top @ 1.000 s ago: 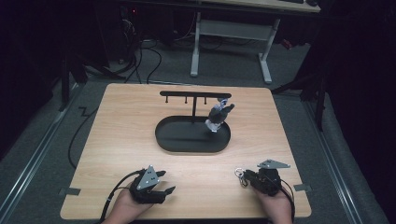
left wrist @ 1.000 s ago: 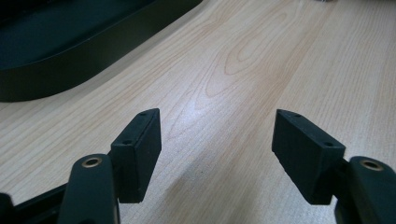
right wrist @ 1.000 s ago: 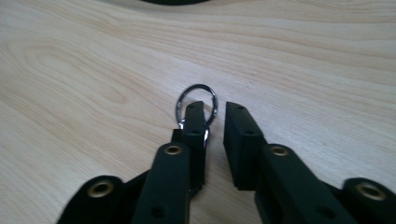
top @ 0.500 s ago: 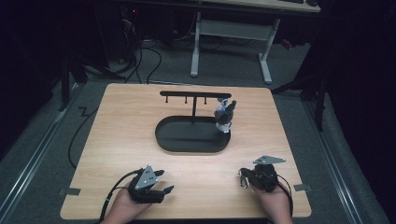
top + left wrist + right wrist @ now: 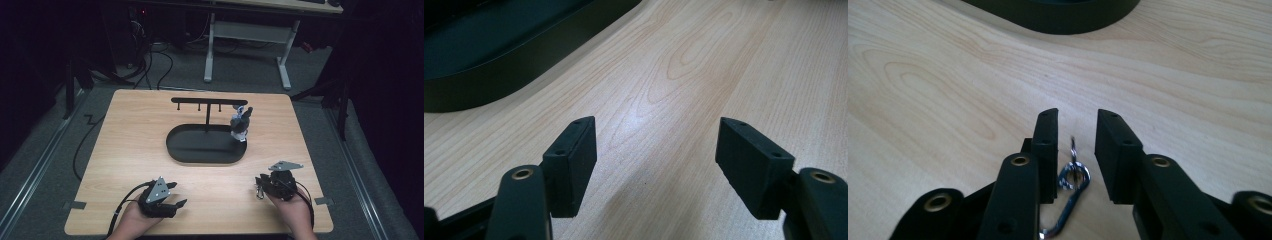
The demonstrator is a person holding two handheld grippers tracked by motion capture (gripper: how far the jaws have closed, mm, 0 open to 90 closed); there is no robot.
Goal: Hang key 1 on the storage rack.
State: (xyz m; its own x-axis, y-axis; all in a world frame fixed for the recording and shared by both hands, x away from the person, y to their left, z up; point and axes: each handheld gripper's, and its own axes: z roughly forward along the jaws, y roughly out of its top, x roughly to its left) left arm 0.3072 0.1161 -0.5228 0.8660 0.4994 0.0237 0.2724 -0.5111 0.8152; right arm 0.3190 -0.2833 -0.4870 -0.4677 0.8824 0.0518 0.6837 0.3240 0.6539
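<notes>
Presently, a small silver metal clasp (image 5: 1069, 197) is straddled on the light wooden counter (image 5: 125, 145) by the part-open right gripper (image 5: 1077, 150), seemingly for pickup, while the left gripper (image 5: 656, 165) is held wide open, empty.

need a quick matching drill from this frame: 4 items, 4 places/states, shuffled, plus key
Items
1. left gripper
2. right gripper
3. metal clip
4. small figure

Places or states
A. at the right end of the black stand, over the black tray
B. jaws wide apart, bare table between them
C. jaws a narrow gap apart
D. on the table, between two jaws

Pairs: 1-B, 2-C, 3-D, 4-A
</notes>
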